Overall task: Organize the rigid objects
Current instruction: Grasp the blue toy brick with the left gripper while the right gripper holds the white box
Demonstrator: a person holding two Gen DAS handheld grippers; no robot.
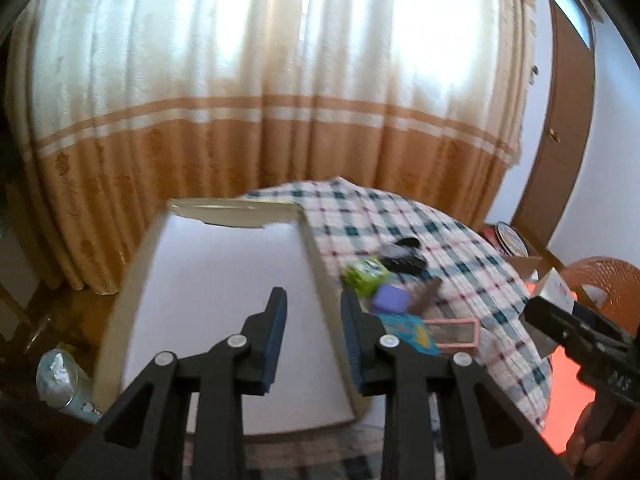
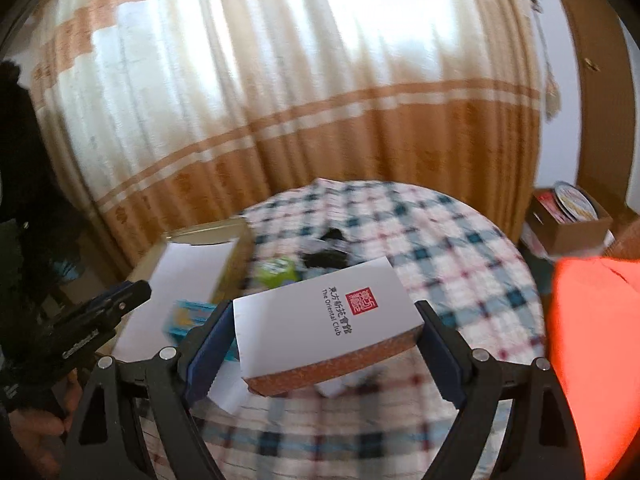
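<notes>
My right gripper (image 2: 324,344) is shut on a white box (image 2: 326,316) printed "The Oriental Club", held above the checked tablecloth (image 2: 440,240). My left gripper (image 1: 314,340) is open and empty, over the right wall of a large open cardboard box (image 1: 224,300) with a white bottom. Beside that box on the cloth lie a green carton (image 1: 366,276), a purple block (image 1: 390,298), a blue packet (image 1: 412,334), a pink-framed mirror (image 1: 454,332) and a black object (image 1: 402,260). The right gripper and its white box show at the right edge of the left wrist view (image 1: 576,328).
A striped orange-and-cream curtain (image 1: 260,100) hangs behind the table. A cardboard box of round tins (image 2: 568,216) stands at the right. An orange chair (image 1: 604,280) is at the right. A foil-topped cup (image 1: 60,376) sits lower left.
</notes>
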